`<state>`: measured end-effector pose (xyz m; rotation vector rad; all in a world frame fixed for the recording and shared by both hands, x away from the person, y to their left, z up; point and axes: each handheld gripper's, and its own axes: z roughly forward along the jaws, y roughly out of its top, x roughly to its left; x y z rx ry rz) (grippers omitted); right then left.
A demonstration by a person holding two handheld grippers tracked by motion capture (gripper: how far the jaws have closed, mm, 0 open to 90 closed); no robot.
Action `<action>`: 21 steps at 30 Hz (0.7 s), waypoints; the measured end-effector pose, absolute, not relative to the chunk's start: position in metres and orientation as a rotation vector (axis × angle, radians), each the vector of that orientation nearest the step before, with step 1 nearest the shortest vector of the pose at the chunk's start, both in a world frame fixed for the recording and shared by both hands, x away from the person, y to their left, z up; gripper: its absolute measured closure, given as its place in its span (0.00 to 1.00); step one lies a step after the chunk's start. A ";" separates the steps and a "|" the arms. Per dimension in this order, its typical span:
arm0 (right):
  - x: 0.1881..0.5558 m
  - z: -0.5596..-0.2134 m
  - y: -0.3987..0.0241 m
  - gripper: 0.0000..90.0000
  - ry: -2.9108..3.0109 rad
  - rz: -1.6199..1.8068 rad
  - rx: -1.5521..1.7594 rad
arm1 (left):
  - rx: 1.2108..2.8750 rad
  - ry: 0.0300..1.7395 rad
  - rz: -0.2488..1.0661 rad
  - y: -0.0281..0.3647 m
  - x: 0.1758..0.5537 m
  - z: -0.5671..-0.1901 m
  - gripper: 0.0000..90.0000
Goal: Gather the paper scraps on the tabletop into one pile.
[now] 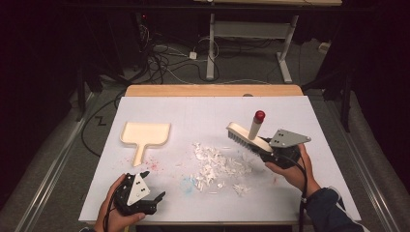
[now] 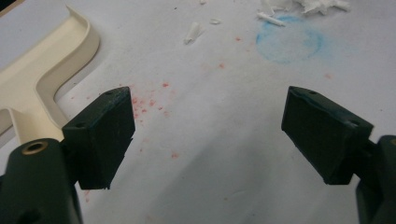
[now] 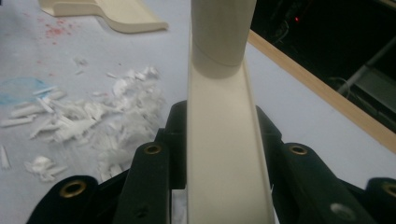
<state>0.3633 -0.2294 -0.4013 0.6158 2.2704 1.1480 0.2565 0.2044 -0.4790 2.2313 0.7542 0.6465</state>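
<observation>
While I hold the brush (image 1: pixel 246 137) up off the sheet, here is how I read the table –
Right gripper (image 1: pixel 273 151): my jaws are clamped on the brush's flat cream back, bristles aimed at the scraps so I can sweep
Left gripper (image 1: pixel 151 199): jaws spread wide, nothing between them; I keep it low at the near edge, free to fetch the pan
Dustpan (image 1: pixel 145 135): lies flat on the far left, handle toward me – handy to grab
Paper scraps (image 1: pixel 212 165): one loose white heap mid-table, just left of the brush
Count: one brush, one dustpan, two grippers
</observation>
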 end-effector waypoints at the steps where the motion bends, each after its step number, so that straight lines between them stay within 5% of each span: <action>1: 0.364 -0.402 -0.233 0.76 2.262 1.137 0.642 | 2.233 0.754 0.646 0.204 0.257 -0.479 0.18; 13: 0.380 -0.432 -0.250 0.76 2.201 0.845 0.876 | 2.245 0.747 0.644 0.202 0.258 -0.480 0.18; 21: 0.365 -0.440 -0.219 0.76 2.289 0.881 0.807 | 2.248 0.738 0.637 0.202 0.258 -0.480 0.18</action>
